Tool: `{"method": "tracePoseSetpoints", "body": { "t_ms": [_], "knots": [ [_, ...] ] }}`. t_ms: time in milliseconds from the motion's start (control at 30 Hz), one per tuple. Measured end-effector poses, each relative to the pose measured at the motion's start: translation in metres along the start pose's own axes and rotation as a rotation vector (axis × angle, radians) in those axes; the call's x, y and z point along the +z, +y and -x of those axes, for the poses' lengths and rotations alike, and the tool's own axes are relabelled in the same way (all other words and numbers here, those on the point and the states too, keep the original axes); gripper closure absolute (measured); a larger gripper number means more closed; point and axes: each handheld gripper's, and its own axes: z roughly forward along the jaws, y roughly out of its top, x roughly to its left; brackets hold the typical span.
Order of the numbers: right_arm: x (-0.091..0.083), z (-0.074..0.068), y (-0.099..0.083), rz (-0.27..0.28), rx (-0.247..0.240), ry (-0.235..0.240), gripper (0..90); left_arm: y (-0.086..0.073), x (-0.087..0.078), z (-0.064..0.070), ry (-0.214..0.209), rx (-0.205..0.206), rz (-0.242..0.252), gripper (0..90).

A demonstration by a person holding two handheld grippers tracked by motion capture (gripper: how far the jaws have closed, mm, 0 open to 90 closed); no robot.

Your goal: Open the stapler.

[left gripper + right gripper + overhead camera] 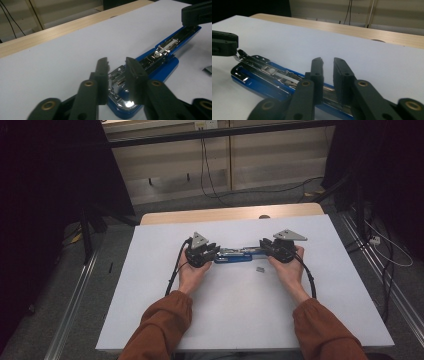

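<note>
From above, the blue stapler [235,255] lies opened out flat mid-table, my left gripper [206,253] and right gripper [272,249] at its ends, staples [260,269] close by.

Left gripper view — my jaws stand a bit apart over the chrome end, holding nothing yet.

Right gripper view — same, a small gap. I should squeeze gently and keep it flat.
</note>
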Motion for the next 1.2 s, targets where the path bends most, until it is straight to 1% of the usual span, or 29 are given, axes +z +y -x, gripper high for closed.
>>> {"method": "tracePoseSetpoints", "body": {
  "t_ms": [67, 100, 133, 167, 200, 233, 300, 333, 400, 433, 500, 533, 567, 600, 633, 667, 700, 767, 800, 867, 933, 1000, 1067, 1133, 1167, 1200],
  "knots": [
    [-0.001, -0.001, 0.001, 0.003, -0.009, -0.004, 73.3, 0.0, -0.001, -0.001, 0.001, -0.014, 0.002, 64.5],
    [-0.002, -0.001, 0.002, 0.008, -0.004, 0.008, 70.1, 0.001, -0.001, -0.001, 0.012, -0.018, 0.005, 60.0],
    [-0.003, -0.001, 0.003, 0.014, 0.0, 0.017, 65.5, 0.001, -0.002, -0.001, 0.026, -0.024, 0.001, 53.4],
    [-0.003, -0.001, 0.003, 0.015, 0.0, 0.015, 59.9, 0.001, -0.002, -0.002, 0.028, -0.031, 0.002, 48.4],
    [-0.003, 0.0, 0.003, 0.013, 0.0, 0.013, 56.5, 0.001, -0.002, -0.003, 0.021, -0.035, 0.004, 46.2],
    [-0.004, 0.0, 0.004, 0.012, 0.0, 0.01, 54.4, 0.001, -0.003, -0.005, 0.024, -0.036, 0.001, 44.2],
    [-0.004, 0.002, 0.004, 0.012, 0.004, 0.007, 46.4, 0.001, -0.004, -0.006, 0.041, -0.034, -0.004, 37.1],
    [-0.004, 0.002, 0.003, 0.01, 0.003, -0.002, 42.5, 0.001, -0.004, -0.006, 0.055, -0.025, -0.014, 34.1],
    [-0.004, 0.003, 0.003, 0.006, 0.015, 0.005, 36.9, 0.001, -0.004, -0.007, 0.071, -0.013, -0.025, 29.0],
    [-0.004, 0.003, 0.003, 0.006, 0.012, 0.002, 33.0, 0.0, -0.005, -0.008, 0.072, -0.016, -0.025, 25.9],
    [-0.005, 0.003, 0.003, 0.0, 0.004, 0.002, 28.3, 0.0, -0.005, -0.009, 0.078, -0.013, -0.034, 20.5],
    [-0.005, 0.003, 0.003, -0.005, 0.001, -0.003, 26.2, 0.0, -0.005, -0.009, 0.076, -0.028, -0.028, 16.7],
    [-0.006, 0.003, 0.003, -0.004, -0.002, -0.008, 24.6, 0.0, -0.006, -0.009, 0.063, -0.043, -0.029, 11.5],
    [-0.007, 0.004, 0.003, -0.003, -0.004, -0.008, 22.0, 0.001, -0.008, -0.009, 0.065, -0.05, -0.038, 8.8],
    [-0.007, 0.004, 0.003, 0.0, -0.008, -0.013, 18.4, 0.001, -0.009, -0.008, 0.065, -0.05, -0.043, 7.0],
    [-0.009, 0.004, 0.004, -0.001, -0.011, -0.019, 16.0, 0.0, -0.011, -0.008, 0.064, -0.039, -0.047, 4.2],
    [-0.01, 0.005, 0.004, 0.0, -0.012, -0.023, 13.7, 0.0, -0.014, -0.008, 0.058, -0.041, -0.036, 3.0],
    [-0.012, 0.006, 0.003, 0.0, -0.01, -0.021, 10.5, -0.001, -0.018, -0.01, 0.046, -0.046, -0.033, 3.3],
    [-0.013, 0.007, 0.003, -0.001, -0.001, -0.015, 8.8, -0.001, -0.019, -0.01, 0.045, -0.064, -0.027, 3.4],
    [-0.014, 0.008, 0.002, -0.007, -0.004, -0.011, 7.1, -0.002, -0.023, -0.01, 0.036, -0.081, -0.023, 3.3],
    [-0.016, 0.009, 0.001, -0.015, -0.004, -0.012, 7.2, -0.003, -0.027, -0.01, 0.023, -0.071, -0.016, 3.3],
    [-0.016, 0.011, 0.002, -0.016, -0.012, -0.012, 6.8, -0.004, -0.032, -0.009, 0.029, -0.064, -0.007, 3.4],
    [-0.017, 0.012, 0.002, -0.016, -0.015, -0.011, 7.4, -0.004, -0.037, -0.008, 0.037, -0.057, -0.012, 3.5],
    [-0.018, 0.01, 0.002, -0.039, -0.032, -0.013, 6.7, -0.007, -0.043, -0.008, 0.024, -0.068, -0.014, 3.7],
    [-0.019, 0.01, 0.002, -0.047, -0.043, -0.015, 6.5, -0.009, -0.045, -0.008, 0.024, -0.066, -0.015, 3.7],
    [-0.02, 0.009, 0.001, -0.052, -0.048, -0.013, 6.4, -0.011, -0.048, -0.008, 0.028, -0.073, -0.02, 3.7]
  ]
}}
